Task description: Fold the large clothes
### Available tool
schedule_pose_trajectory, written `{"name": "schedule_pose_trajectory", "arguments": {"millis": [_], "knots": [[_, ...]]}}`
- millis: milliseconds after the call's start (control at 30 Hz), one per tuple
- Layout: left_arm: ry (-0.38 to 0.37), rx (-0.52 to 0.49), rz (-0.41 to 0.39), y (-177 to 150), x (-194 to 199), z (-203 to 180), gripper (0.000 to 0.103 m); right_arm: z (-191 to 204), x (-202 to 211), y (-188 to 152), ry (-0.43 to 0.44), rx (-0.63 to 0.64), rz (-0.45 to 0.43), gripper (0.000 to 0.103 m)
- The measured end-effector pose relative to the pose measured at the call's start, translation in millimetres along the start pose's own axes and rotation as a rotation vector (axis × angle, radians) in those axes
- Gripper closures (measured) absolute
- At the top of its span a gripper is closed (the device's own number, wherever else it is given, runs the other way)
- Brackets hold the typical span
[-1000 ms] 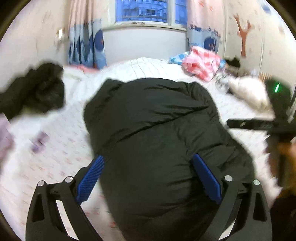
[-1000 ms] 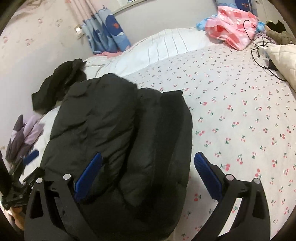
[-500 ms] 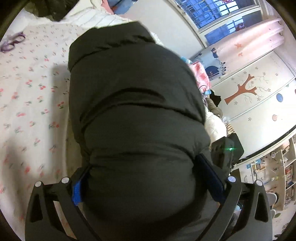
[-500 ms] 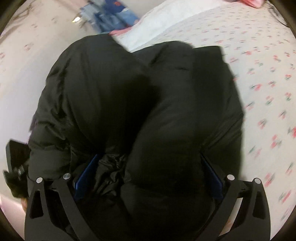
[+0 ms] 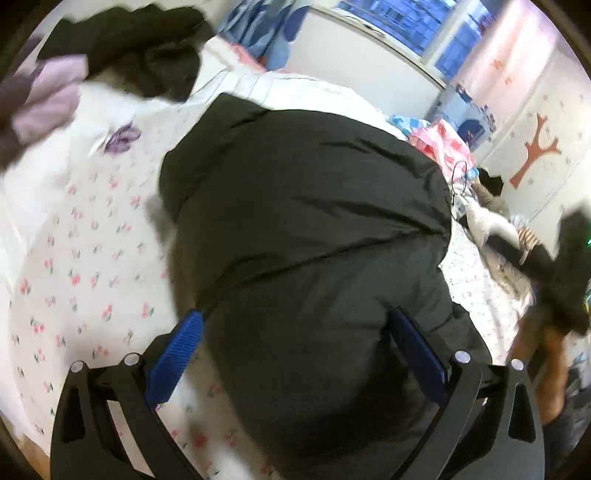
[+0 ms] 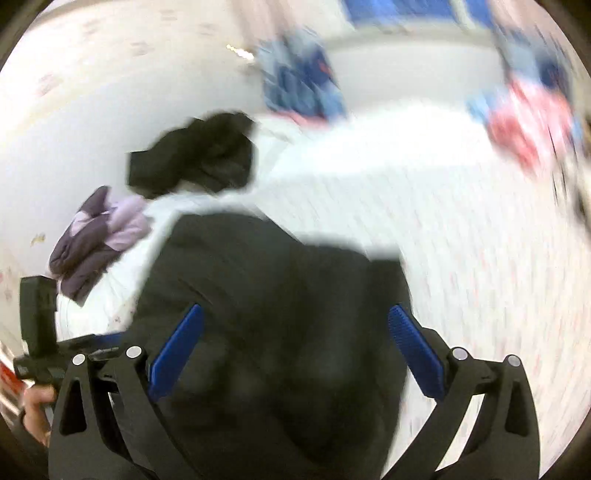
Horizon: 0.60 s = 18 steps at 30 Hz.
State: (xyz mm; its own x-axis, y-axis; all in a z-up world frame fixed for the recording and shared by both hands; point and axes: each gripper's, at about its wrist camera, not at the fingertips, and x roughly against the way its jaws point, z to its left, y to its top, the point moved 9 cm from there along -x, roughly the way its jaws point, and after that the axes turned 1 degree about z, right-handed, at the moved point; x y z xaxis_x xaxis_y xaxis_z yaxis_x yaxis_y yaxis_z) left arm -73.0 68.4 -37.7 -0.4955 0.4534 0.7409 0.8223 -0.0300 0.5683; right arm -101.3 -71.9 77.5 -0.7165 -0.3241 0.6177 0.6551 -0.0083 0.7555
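A big black puffer jacket lies folded into a thick bundle on the cherry-print bed sheet. My left gripper is open, its blue pads standing to either side of the jacket's near end. My right gripper is open too, over the same jacket, and this view is blurred by motion. The right gripper also shows at the right edge of the left wrist view. The left gripper's body shows at the left edge of the right wrist view.
A black garment and a purple jacket lie at the bed's far left by the wall. A pink and red cloth, a cable and light clothes lie at the far right. Curtains and a window stand behind the bed.
Both grippers have pulled back from the jacket bundle, which lay deep between their fingers half a second ago. Both cameras have swung, and the right one is moving fast.
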Motion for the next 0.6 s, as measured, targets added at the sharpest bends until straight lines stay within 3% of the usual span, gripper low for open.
{"name": "schedule_pose_trajectory", "arguments": {"millis": [67, 100, 167, 233, 267, 433, 600], "knots": [[0.014, -0.033, 0.018, -1.7, -12.5, -12.3, 0.006, 29.1, -16.9, 11.5, -0.010, 0.077, 0.015, 0.006], [0.031, -0.048, 0.017, -4.8, -15.4, -12.9, 0.006, 27.8, -42.6, 12.8, -0.030, 0.067, 0.072, 0.006], [0.041, -0.077, 0.011, -6.2, -24.0, -16.4, 0.006, -8.0, -93.8, -1.7, -0.139, 0.024, 0.165, 0.006], [0.019, -0.106, -0.013, -1.4, -26.3, -22.5, 0.006, -46.3, -122.2, -33.5, -0.102, -0.137, 0.240, 0.006], [0.026, -0.131, -0.011, 5.1, -32.0, -26.9, 0.006, -70.2, -129.5, -52.9, -0.037, -0.297, 0.252, 0.006], [0.108, -0.223, 0.035, 19.4, -57.9, -34.6, 0.005, -77.8, -121.4, -81.5, -0.017, -0.485, 0.196, 0.006], [0.125, -0.178, 0.073, 6.8, -37.4, -22.8, 0.006, -70.9, -92.5, -80.4, 0.045, -0.476, 0.185, 0.006]]}}
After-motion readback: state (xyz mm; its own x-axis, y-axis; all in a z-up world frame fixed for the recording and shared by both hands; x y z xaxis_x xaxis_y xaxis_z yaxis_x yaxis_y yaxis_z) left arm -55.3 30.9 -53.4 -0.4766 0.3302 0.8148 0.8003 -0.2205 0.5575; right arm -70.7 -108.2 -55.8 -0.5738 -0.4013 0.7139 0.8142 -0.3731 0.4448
